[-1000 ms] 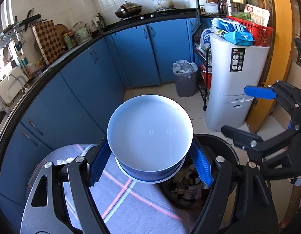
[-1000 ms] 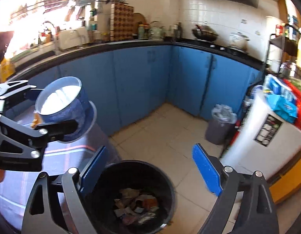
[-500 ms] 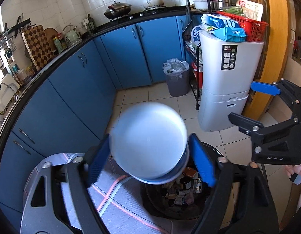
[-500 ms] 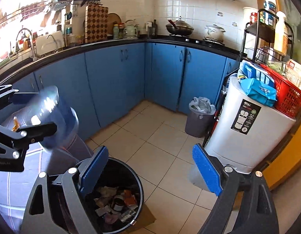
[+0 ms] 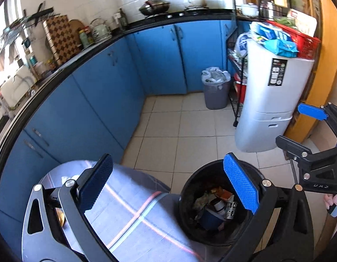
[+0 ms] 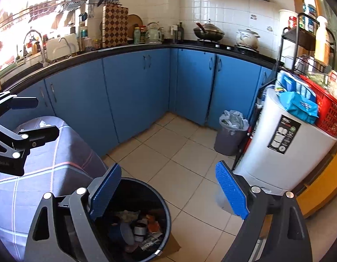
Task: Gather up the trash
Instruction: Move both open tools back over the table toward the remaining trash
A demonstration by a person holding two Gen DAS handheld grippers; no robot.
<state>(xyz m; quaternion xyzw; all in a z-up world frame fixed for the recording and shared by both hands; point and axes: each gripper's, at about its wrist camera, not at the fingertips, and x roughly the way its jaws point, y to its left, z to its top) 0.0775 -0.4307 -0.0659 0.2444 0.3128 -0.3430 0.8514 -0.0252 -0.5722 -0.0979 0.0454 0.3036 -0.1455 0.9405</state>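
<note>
Left gripper (image 5: 168, 183) fingers just opened wide, nothing between them, over cloth-covered surface (image 5: 133, 224) edge. Blue bowl (image 5: 209, 217) lies in black trash bin (image 5: 185, 196). Right gripper (image 6: 168, 192) fingers spread, empty, above bin.

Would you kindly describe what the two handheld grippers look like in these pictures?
Both look alike. The left gripper and right gripper have black, angular linkage arms with triangular cut-outs and silver round pivot bolts. Each finger ends in a flat, rectangular blue pad with a fine knobbly texture. Small white lettering marks the right gripper's body. No cables or sleeves are visible.
</note>
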